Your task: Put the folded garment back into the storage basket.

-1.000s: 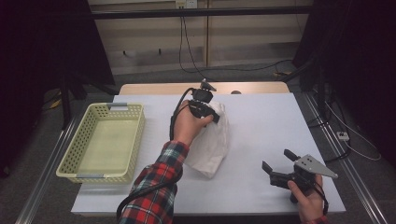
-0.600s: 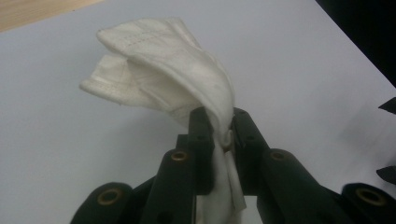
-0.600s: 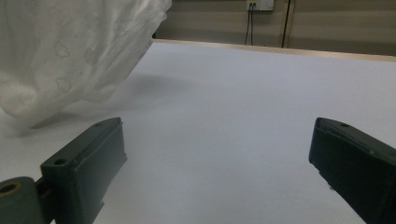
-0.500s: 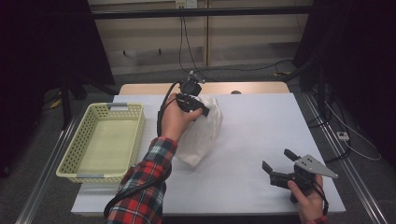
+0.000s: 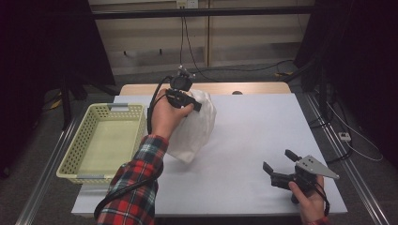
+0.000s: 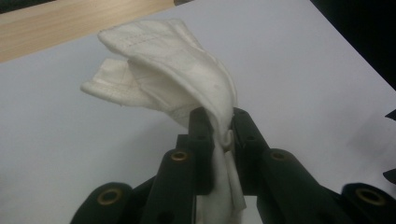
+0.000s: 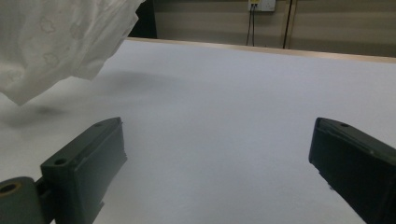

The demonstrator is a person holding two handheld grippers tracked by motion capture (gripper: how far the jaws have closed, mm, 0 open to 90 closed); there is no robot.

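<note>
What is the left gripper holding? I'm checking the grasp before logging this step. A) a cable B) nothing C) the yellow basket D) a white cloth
D: the left gripper has its jaws shut on the white cloth, which hangs above the table.

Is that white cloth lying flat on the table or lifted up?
Lifted: the white cloth hangs from the left hand-held gripper, bunched between its jaws.

A red, white and dark plaid sleeve covers the left forearm, a black cable loops from the black left claw, and the black right claw carries a grey three-cornered plate.
</note>
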